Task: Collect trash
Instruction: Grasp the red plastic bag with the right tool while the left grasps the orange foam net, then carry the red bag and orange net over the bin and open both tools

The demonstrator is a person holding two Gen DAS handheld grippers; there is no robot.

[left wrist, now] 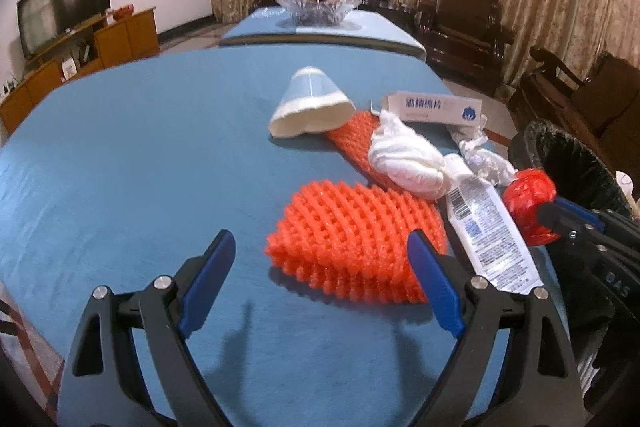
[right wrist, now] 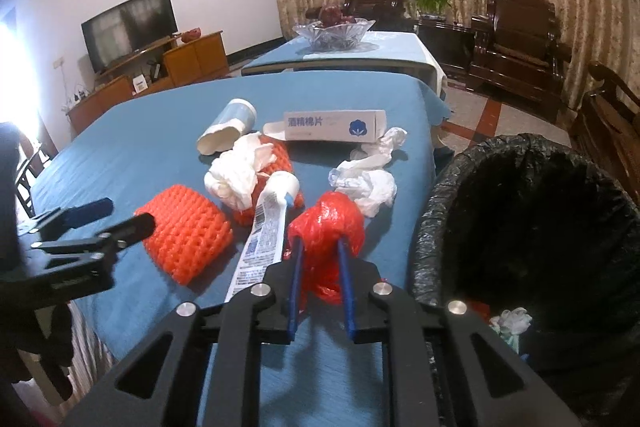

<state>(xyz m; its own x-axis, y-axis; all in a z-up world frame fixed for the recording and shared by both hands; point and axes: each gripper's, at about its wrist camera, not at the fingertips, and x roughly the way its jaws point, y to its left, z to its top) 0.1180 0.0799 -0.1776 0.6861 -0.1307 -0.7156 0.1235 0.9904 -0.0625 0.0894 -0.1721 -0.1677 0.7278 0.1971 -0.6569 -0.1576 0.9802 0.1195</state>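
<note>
- Slippage risk: right gripper (right wrist: 320, 251) is clamped on the crumpled red plastic bag (right wrist: 326, 227), at 9 o'clock from the bin (right wrist: 440, 227); thin film may pull free in transit.
- Snag risk: toothpaste tube (right wrist: 264, 227) touches the bag at 9 o'clock.
- Left gripper (left wrist: 320, 267) hangs wide open, empty, beside the orange foam net (left wrist: 352, 227).

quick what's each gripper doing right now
left gripper: open, holding nothing, near the orange foam net.
right gripper: closed on the red plastic bag, beside the trash bin.
</note>
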